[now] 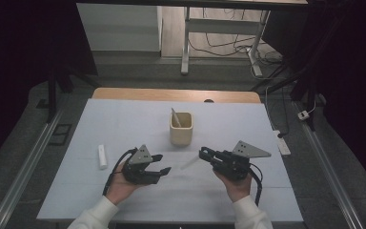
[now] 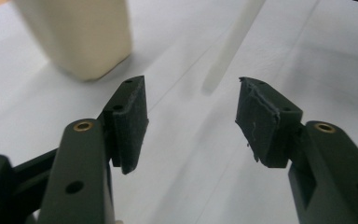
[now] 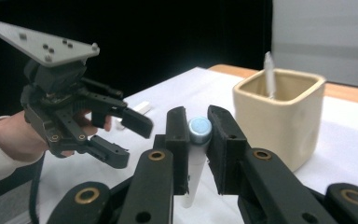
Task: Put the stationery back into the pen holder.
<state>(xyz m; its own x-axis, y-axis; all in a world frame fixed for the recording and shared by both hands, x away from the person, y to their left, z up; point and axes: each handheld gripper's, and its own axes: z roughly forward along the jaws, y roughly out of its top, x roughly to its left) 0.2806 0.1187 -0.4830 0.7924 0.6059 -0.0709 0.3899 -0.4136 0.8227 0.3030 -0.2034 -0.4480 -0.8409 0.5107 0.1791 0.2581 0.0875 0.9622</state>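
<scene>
A slim white plastic pen with a pale blue end cap (image 3: 199,130) is held clamped in the right hand-held gripper (image 3: 199,140), just above the white tabletop (image 1: 124,124), near the cream square ceramic cup (image 1: 180,129). The left hand-held gripper (image 1: 164,163) is held apart, its jaws parted and empty.

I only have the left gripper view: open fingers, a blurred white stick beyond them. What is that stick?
Observer: A pen, clamped in the right gripper; its end is blue-grey.
Operator: And the cream thing at top left?
Observer: A square cup, with a second pen standing in it.
Operator: Anything else nearby?
Observer: A small white piece lies to the left of the left gripper.
</scene>
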